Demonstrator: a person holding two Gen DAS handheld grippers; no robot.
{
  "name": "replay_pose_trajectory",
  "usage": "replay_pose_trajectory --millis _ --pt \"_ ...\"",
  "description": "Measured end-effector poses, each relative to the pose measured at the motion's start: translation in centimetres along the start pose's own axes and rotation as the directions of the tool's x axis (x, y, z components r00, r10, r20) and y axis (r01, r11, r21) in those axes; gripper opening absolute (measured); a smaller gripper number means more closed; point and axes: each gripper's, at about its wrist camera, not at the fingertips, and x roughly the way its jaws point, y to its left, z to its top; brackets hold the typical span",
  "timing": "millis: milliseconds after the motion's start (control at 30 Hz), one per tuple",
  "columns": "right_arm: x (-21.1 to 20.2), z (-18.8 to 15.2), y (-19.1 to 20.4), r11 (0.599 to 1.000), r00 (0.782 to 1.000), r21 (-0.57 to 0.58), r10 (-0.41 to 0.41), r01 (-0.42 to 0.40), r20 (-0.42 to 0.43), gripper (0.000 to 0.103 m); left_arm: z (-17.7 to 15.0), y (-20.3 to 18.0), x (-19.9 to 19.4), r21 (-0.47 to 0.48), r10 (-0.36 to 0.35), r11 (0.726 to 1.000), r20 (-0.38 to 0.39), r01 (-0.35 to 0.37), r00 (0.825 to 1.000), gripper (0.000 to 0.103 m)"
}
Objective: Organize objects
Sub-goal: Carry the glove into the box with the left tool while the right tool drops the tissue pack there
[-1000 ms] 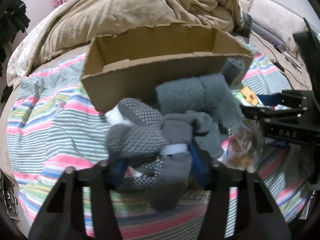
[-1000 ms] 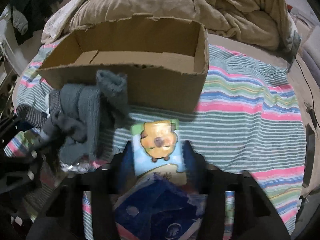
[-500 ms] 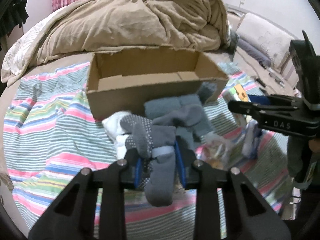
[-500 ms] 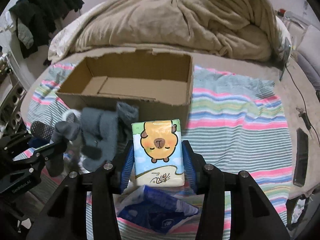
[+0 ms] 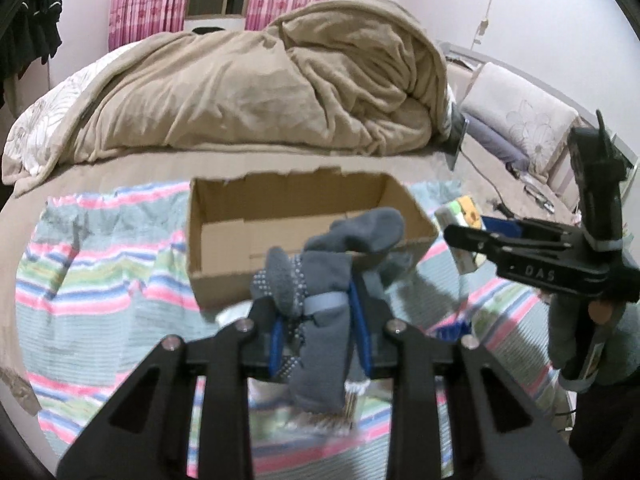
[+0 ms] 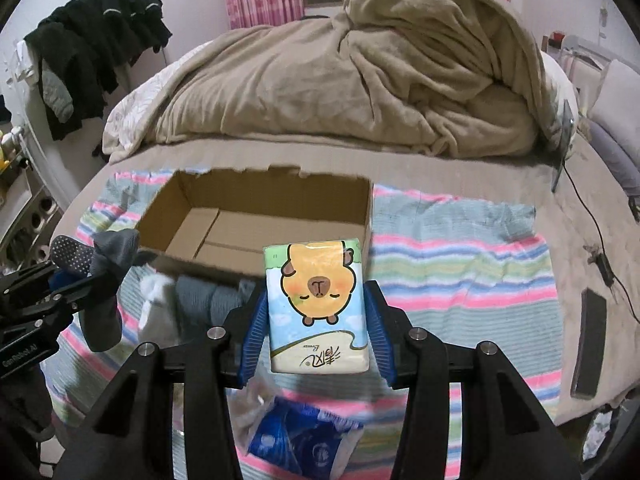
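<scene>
My left gripper [image 5: 318, 328] is shut on a bundle of grey socks [image 5: 320, 280] with white grip dots, held in the air in front of the open cardboard box [image 5: 216, 280]. My right gripper [image 6: 318, 320] is shut on a tissue pack [image 6: 318, 304] printed with a capybara, held up before the same box [image 6: 360, 208], which is empty. The right gripper also shows in the left wrist view [image 5: 476, 236], and the left gripper with the socks shows in the right wrist view [image 6: 80, 276].
A striped blanket [image 6: 460, 272] covers the bed. A white sock [image 6: 158, 312] and more grey socks [image 6: 208, 296] lie against the box front. A blue packet [image 6: 304, 436] lies below my right gripper. A beige duvet [image 6: 360, 80] is heaped behind. A black phone [image 6: 588, 344] lies at right.
Both grippers have risen away from the bed with their loads. The socks bundle has lifted off the pile and the tissue pack off the blue packet; the box now looks lower and farther.
</scene>
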Motion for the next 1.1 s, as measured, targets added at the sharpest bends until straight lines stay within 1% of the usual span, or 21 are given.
replay_pose_trajectory --millis 133,267,433,567,667,833,1033,1067,1100 --pt "0.5 1.4 -0.3 1.0 1.0 0.001 0.003 -0.003 0.019 0.049 1.8 0.0 0.4 0.001 -0.008 1.0 0.03 0.008 1.0 0.029" --pt "1.6 2.4 -0.7 1.0 1.0 0.007 0.01 -0.01 0.018 0.049 3.3 0.1 1.4 -0.005 -0.015 1.0 0.047 0.016 0.999 0.029" --pt "3.4 3.3 -1.0 0.999 1.0 0.02 0.031 -0.031 0.004 0.049 4.6 0.4 4.1 -0.035 -0.041 0.998 0.037 0.043 0.998 0.029" --pt "5.0 3.7 -1.1 0.998 0.999 0.034 0.049 -0.048 -0.011 0.049 5.0 0.4 5.9 -0.058 -0.06 0.996 0.036 0.062 0.998 0.029" --pt "6.1 4.0 -1.2 0.997 0.998 0.043 0.062 -0.061 -0.024 0.049 5.0 0.4 7.7 -0.074 -0.068 0.995 0.025 0.07 0.997 0.029" --pt "7.8 4.2 -1.2 0.996 0.996 0.056 0.079 -0.077 -0.048 0.049 4.6 0.5 10.8 -0.094 -0.081 0.992 -0.02 0.079 0.996 0.029" --pt "8.9 3.9 -1.5 0.993 0.993 0.071 0.094 -0.089 -0.071 0.049 4.0 0.7 12.9 -0.107 -0.095 0.99 -0.068 0.087 0.993 0.032" --pt "8.9 4.0 -1.5 0.993 0.992 0.069 0.101 -0.096 -0.071 0.05 4.0 0.7 13.1 -0.109 -0.092 0.991 -0.076 0.083 0.993 0.034" --pt "8.9 4.1 -1.4 0.993 0.992 0.068 0.105 -0.1 -0.07 0.054 4.0 0.8 13.3 -0.11 -0.09 0.991 -0.083 0.081 0.992 0.035"
